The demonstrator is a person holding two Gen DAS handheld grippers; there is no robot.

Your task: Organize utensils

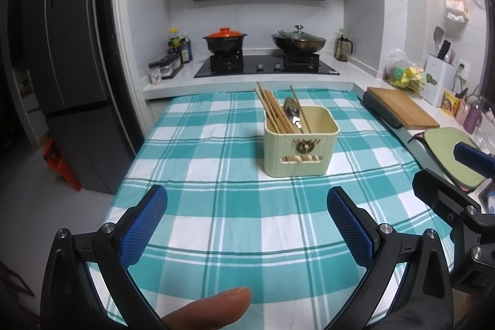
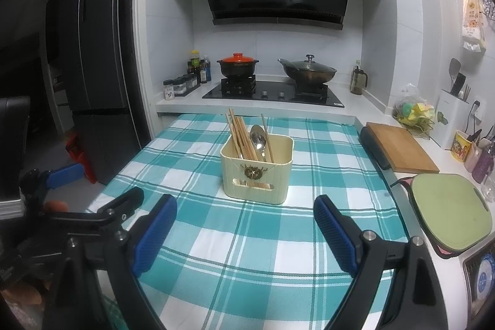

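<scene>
A cream utensil holder stands upright on the teal checked tablecloth. Several wooden chopsticks and a metal spoon stand in it. It also shows in the right wrist view, with the chopsticks and the spoon. My left gripper is open and empty, in front of the holder. My right gripper is open and empty, just in front of the holder. Each gripper shows at the edge of the other's view.
A stove with a red-lidded pot and a wok stands behind the table. A wooden cutting board and a green board lie on the counter at right. A dark fridge stands at left.
</scene>
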